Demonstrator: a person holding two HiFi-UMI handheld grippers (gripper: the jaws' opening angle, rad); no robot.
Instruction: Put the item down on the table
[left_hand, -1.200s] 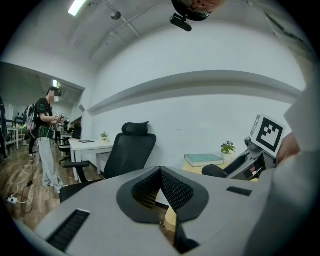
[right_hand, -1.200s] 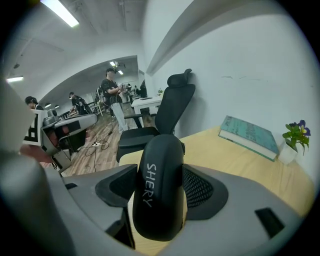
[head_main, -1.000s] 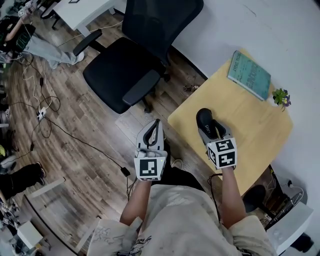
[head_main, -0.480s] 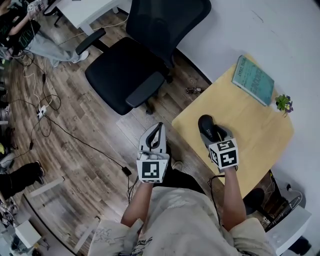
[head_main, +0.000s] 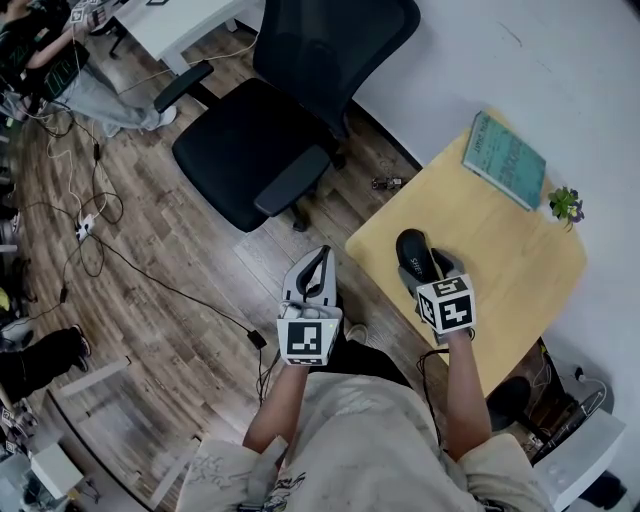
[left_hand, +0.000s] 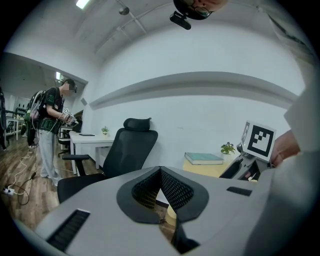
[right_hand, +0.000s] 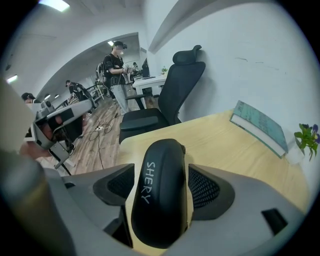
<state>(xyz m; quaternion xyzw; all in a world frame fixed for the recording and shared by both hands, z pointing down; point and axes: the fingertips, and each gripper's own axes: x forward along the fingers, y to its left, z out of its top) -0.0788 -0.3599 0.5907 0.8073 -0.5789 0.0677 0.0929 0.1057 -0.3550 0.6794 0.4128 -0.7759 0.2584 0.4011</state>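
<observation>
Since the black case (right_hand: 160, 200) was already laid on the yellow table (head_main: 505, 240), near its left edge, the jaws of the right gripper (right_hand: 162, 187) had just been opened and were spread around it. Only the withdrawal was judged to be left. The jaws of the left gripper (left_hand: 160, 174) were pressed together on nothing.

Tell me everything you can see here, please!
table: one, yellow wood, by the white wall
case: one, black, on the table
book: one, teal, table's far corner
plant: one, green with purple flowers, table's edge
chair: one, black, beside the table
desk: one, white, across the room
other people: a few, dark tops, far off
floor: one, brown wood
left tongs: one, grey, shut, empty
right tongs: one, grey, just been opening, case between them
</observation>
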